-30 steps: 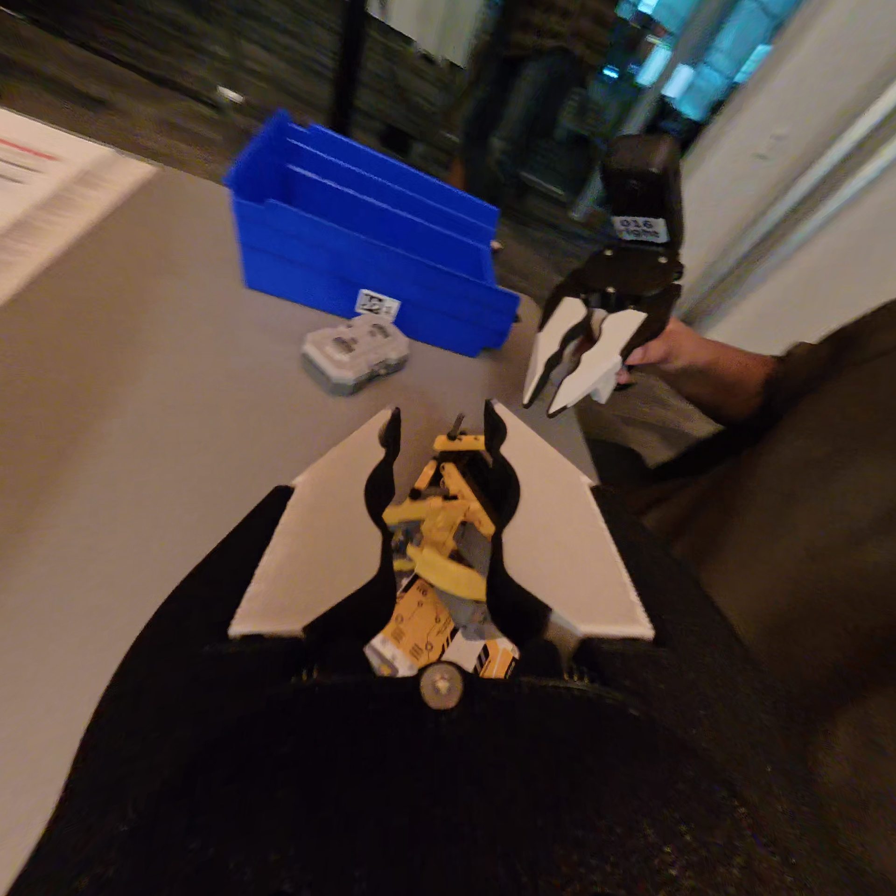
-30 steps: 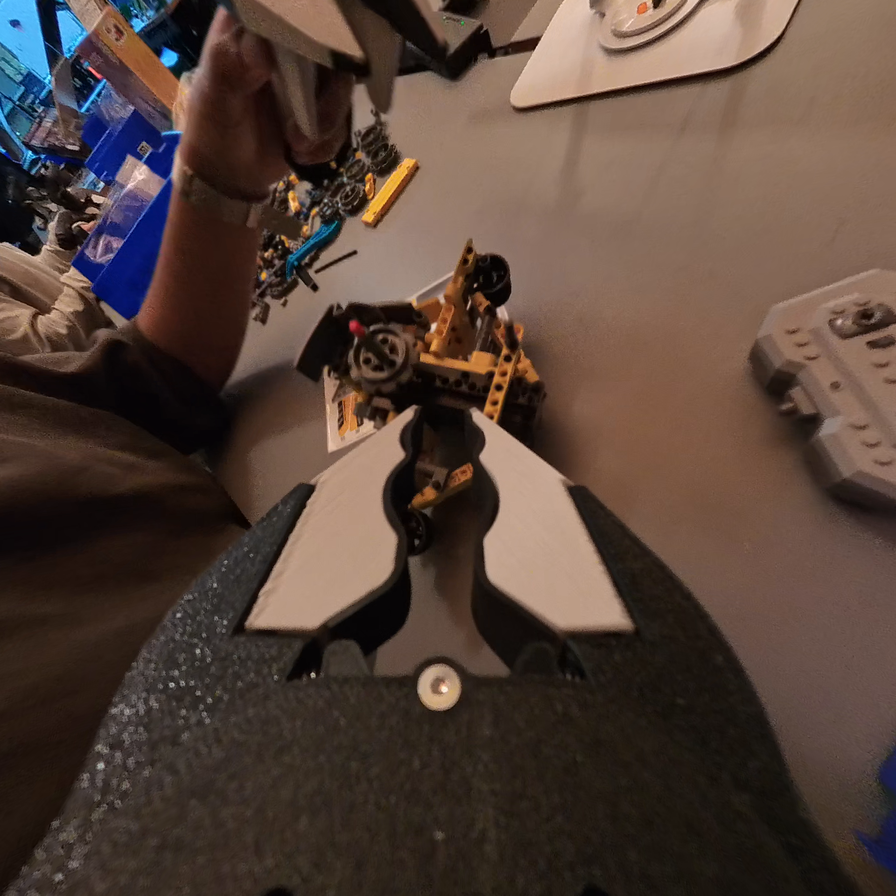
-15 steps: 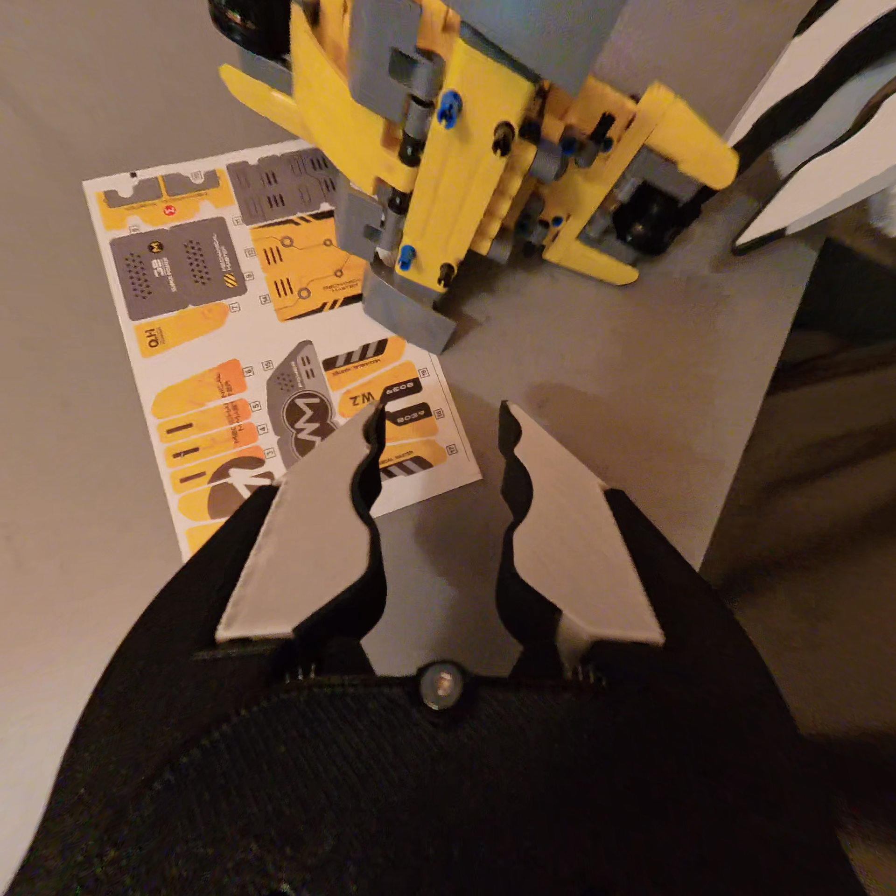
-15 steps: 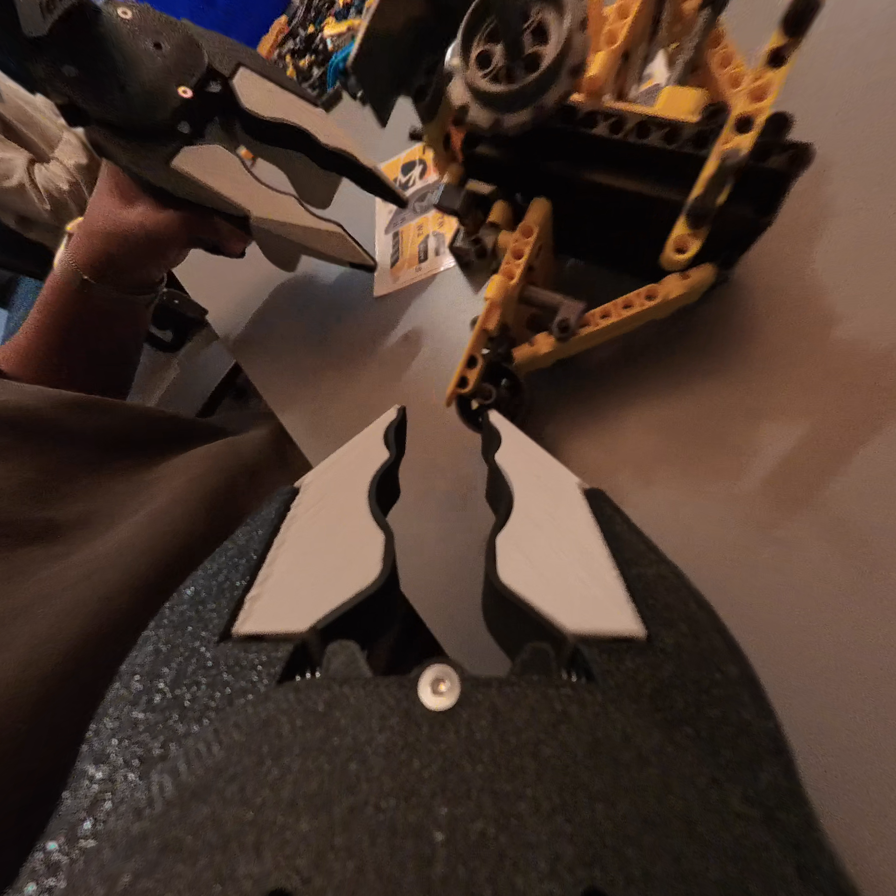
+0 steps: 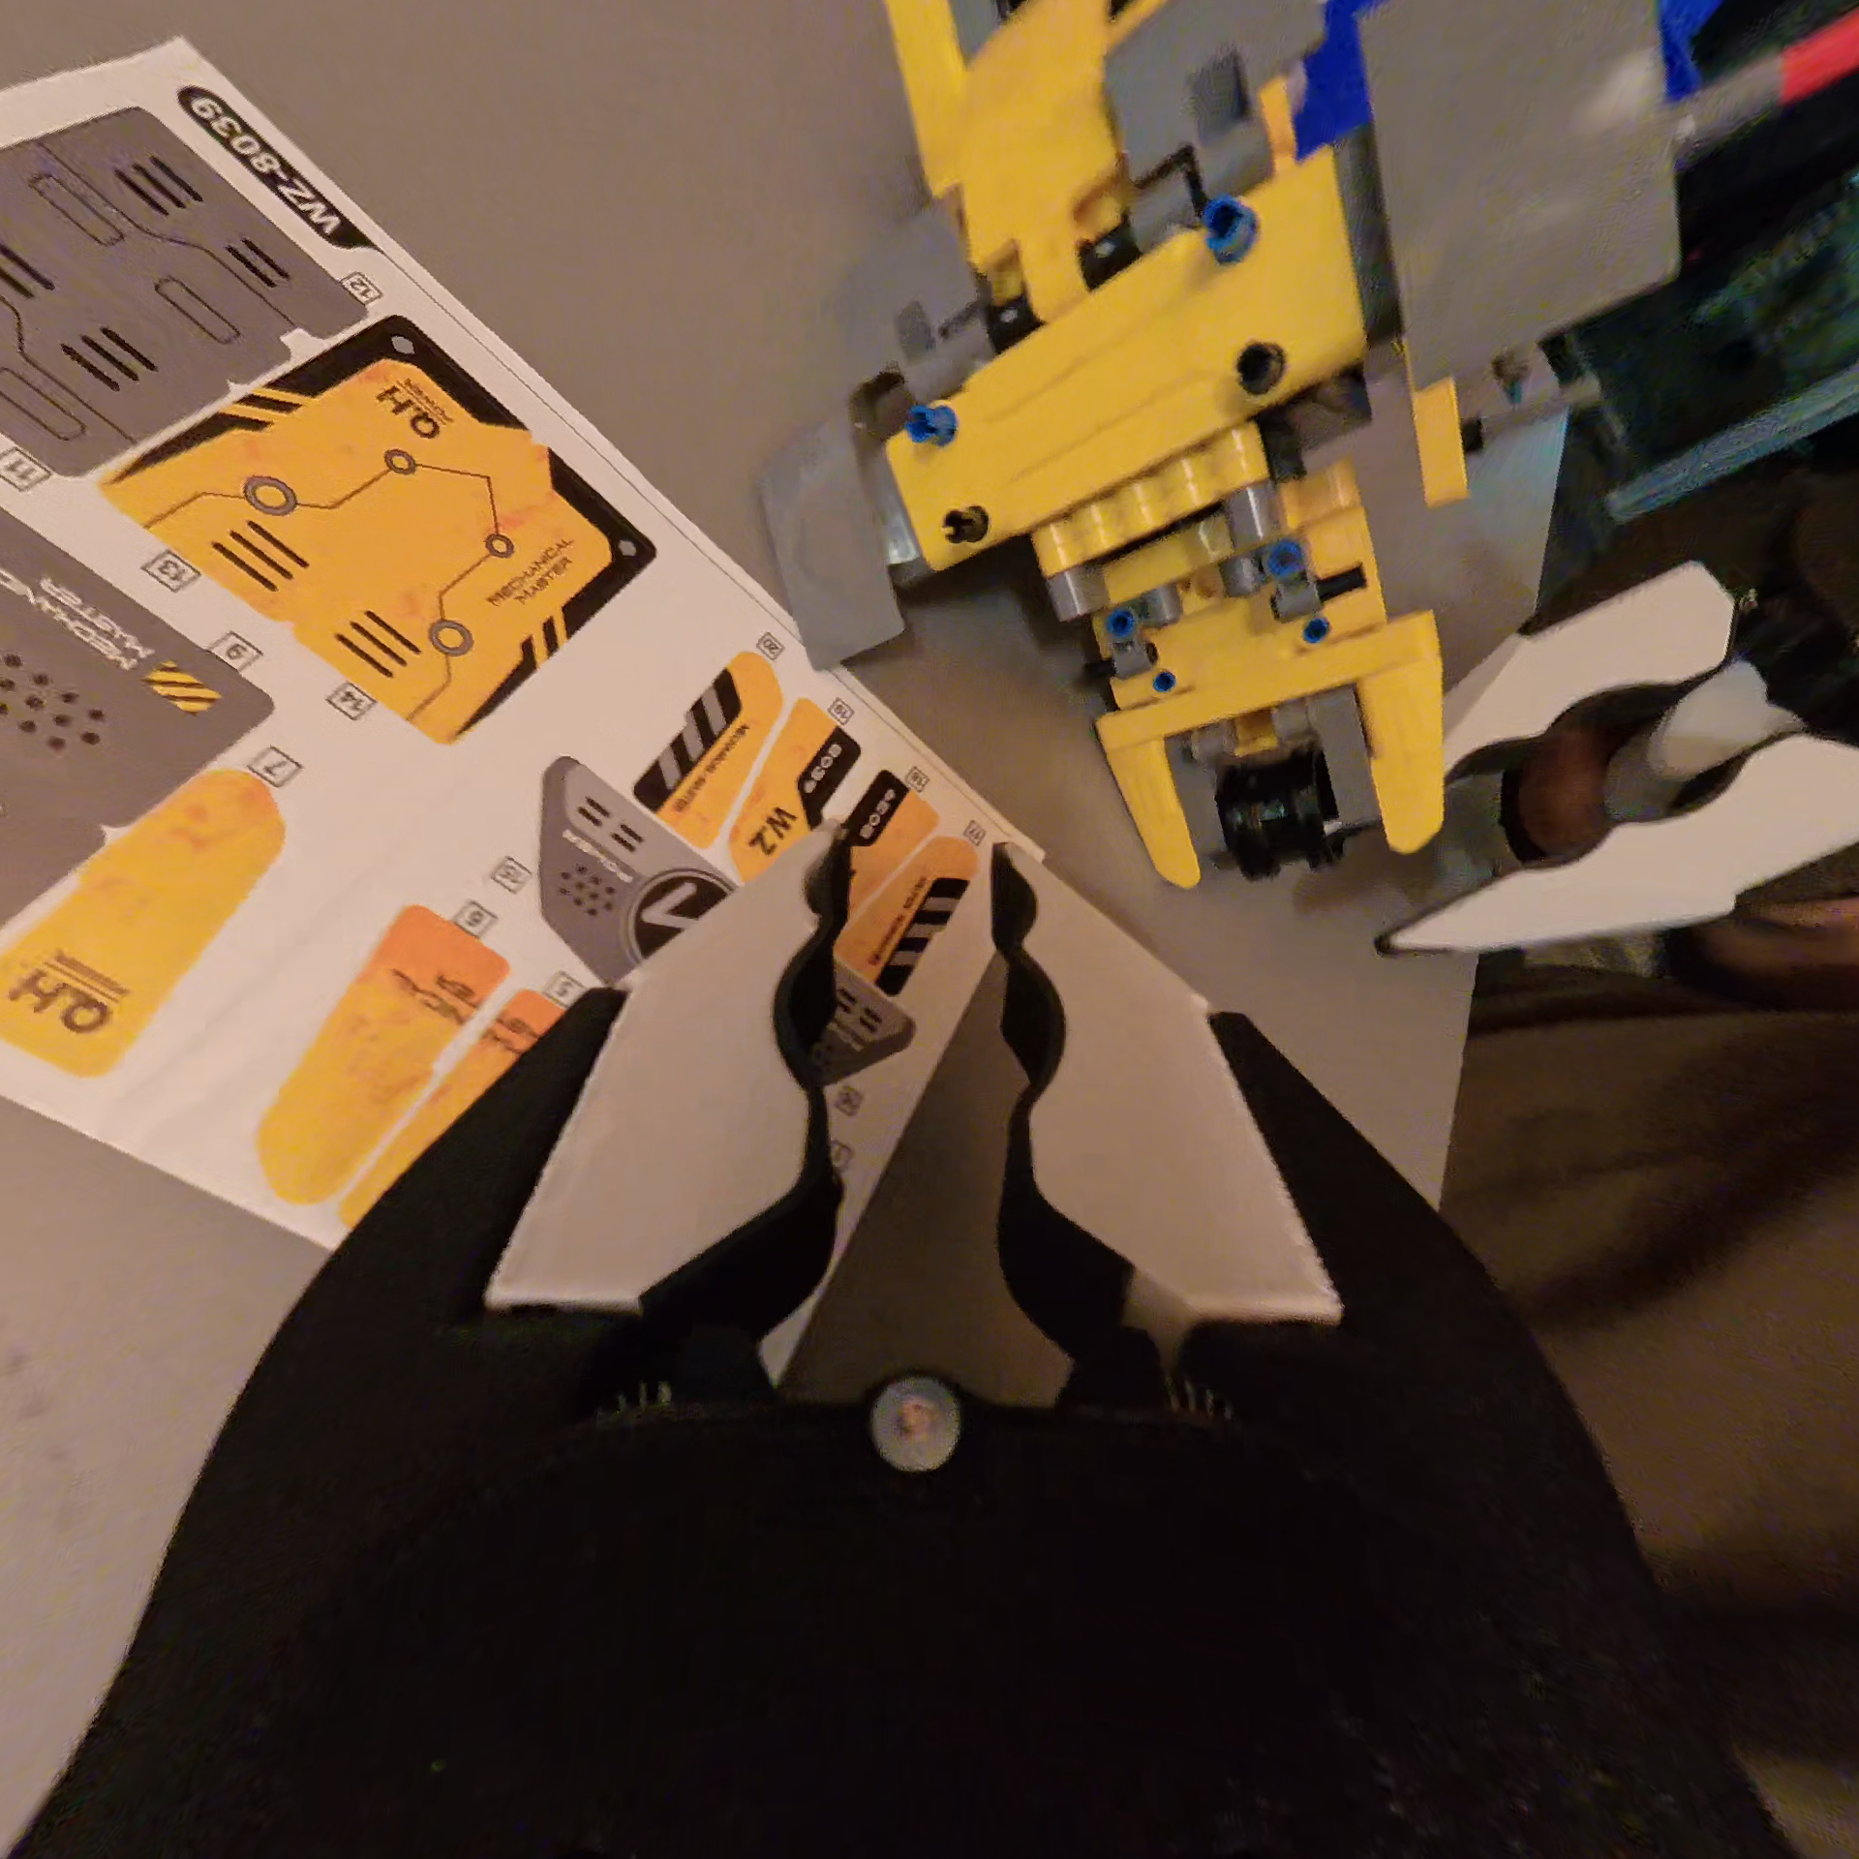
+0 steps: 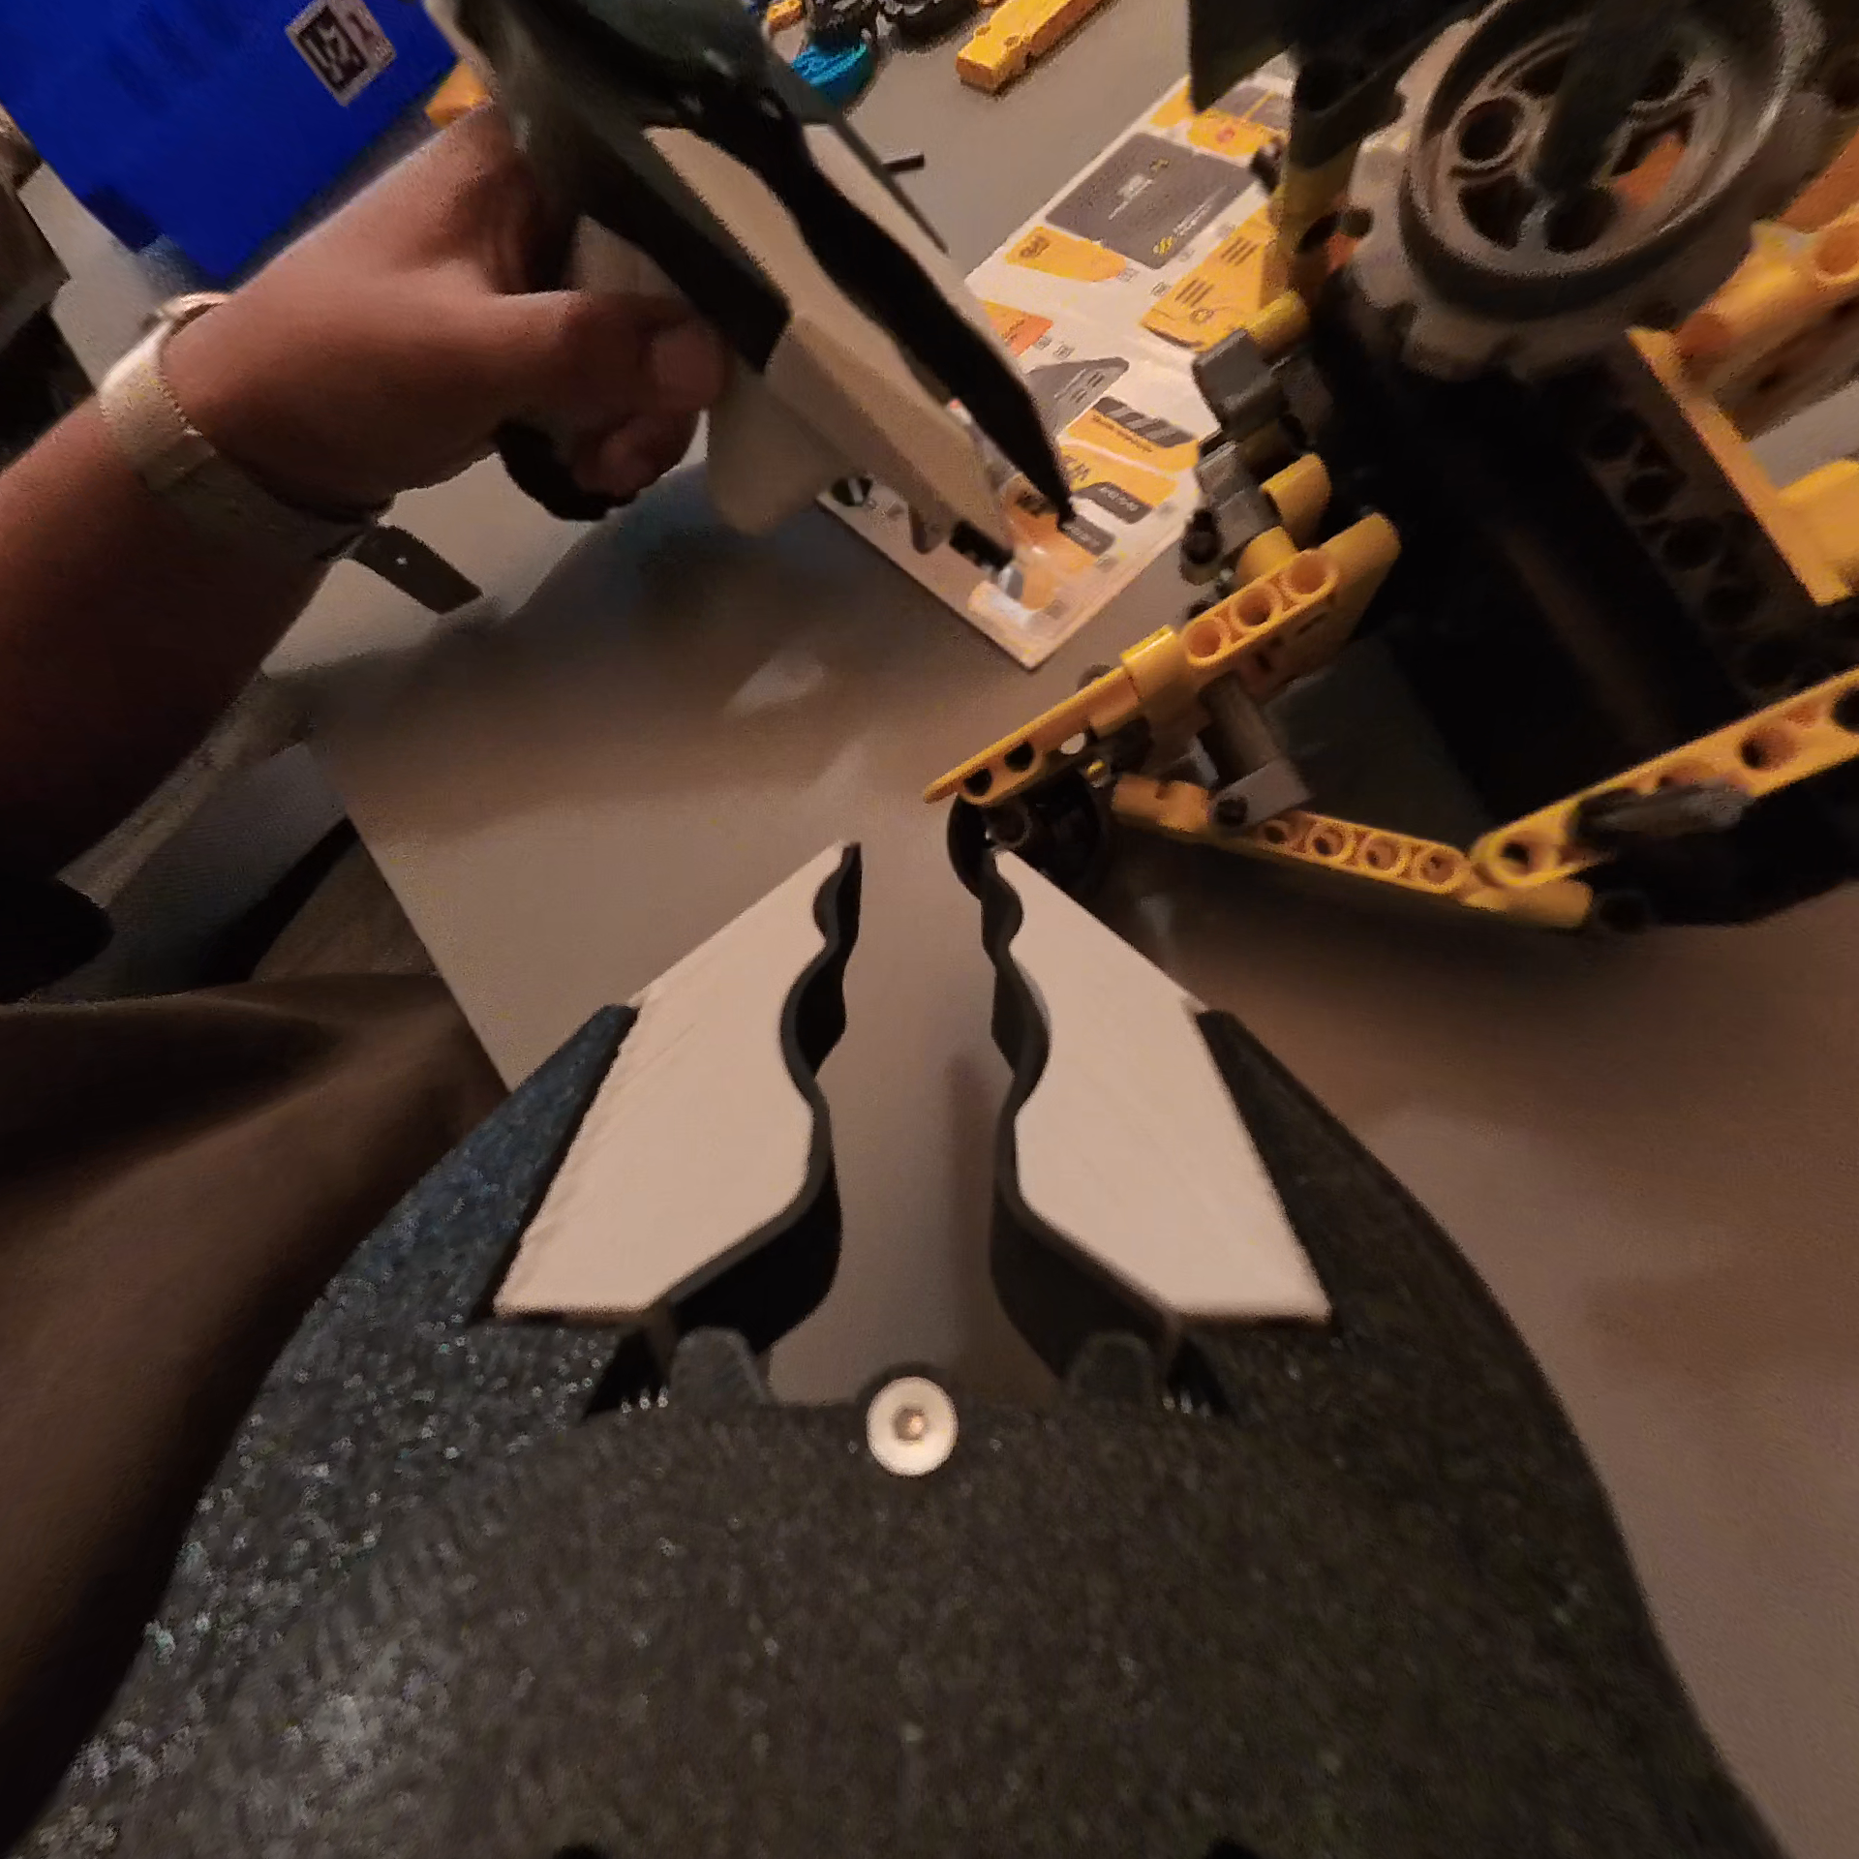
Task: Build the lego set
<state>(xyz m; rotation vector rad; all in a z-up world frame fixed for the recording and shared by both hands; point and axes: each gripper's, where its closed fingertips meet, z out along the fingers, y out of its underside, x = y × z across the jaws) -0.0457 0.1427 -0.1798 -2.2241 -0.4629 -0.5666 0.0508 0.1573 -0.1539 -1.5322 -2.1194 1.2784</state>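
Over a printed sticker sheet (image 5: 332, 624), both grippers (image 5: 910, 855) (image 6: 920, 865) gape empty beside a yellow brick model (image 5: 1187, 423).

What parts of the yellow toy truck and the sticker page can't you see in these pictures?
- Toy truck: its top runs off the upper edge of the left wrist view; in the right wrist view it is cut by the right edge and blurred.
- Sticker sheet: its left side leaves the frame in the left wrist view, and the left gripper covers its near corner.
- Loose pieces at the top of the right wrist view: too small and blurred to name.
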